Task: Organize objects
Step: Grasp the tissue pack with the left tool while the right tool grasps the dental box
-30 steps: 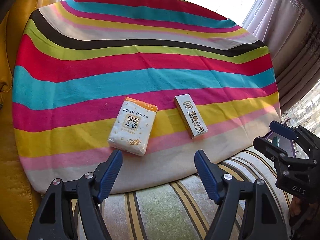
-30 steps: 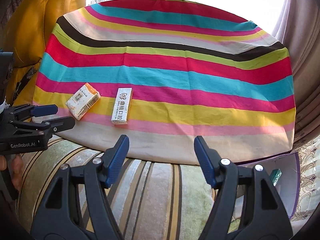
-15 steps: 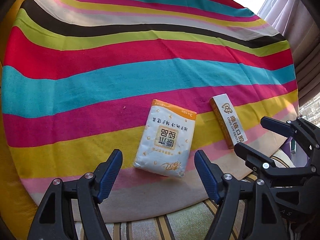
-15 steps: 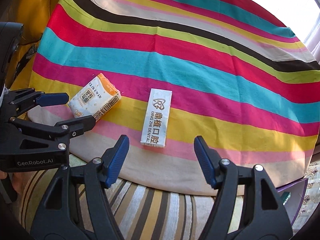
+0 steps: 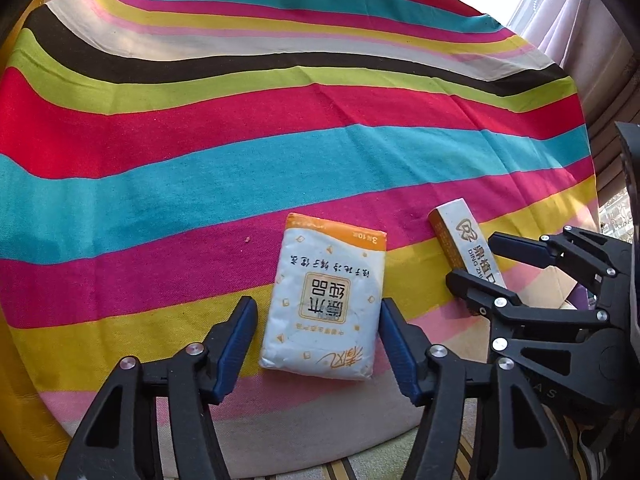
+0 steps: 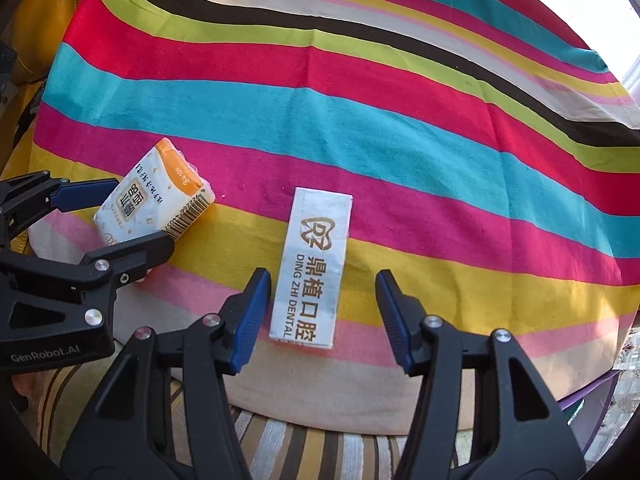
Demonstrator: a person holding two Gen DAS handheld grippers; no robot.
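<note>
Lying flat on a multicoloured striped cloth (image 5: 280, 152): a soft white-and-orange plastic tissue pack (image 5: 325, 300) and, just beside it to the right and apart from it, a slim white rectangular cardboard box printed "DING ZHI DENTAL" (image 6: 314, 266). Cloth spread over a cushion; striped upholstery (image 6: 304, 448) visible below its near edge, yellow leather (image 6: 48, 12) at the far left, pale curtains (image 5: 572, 12) at the upper right.

Left gripper (image 5: 318, 342), black with blue pads, pointing steeply down and straddling the tissue pack, 1 finger on each long side. Jaws just been closing, the pack between them; a narrow gap visible at the left pad, the right pad at the pack's edge, so not yet clamped.

Right gripper (image 6: 320, 316) straddling the lower half of the dental box, jaws likewise just been closing around it, clear gaps on both sides, nothing grasped.

Both grippers side by side, near each other.
</note>
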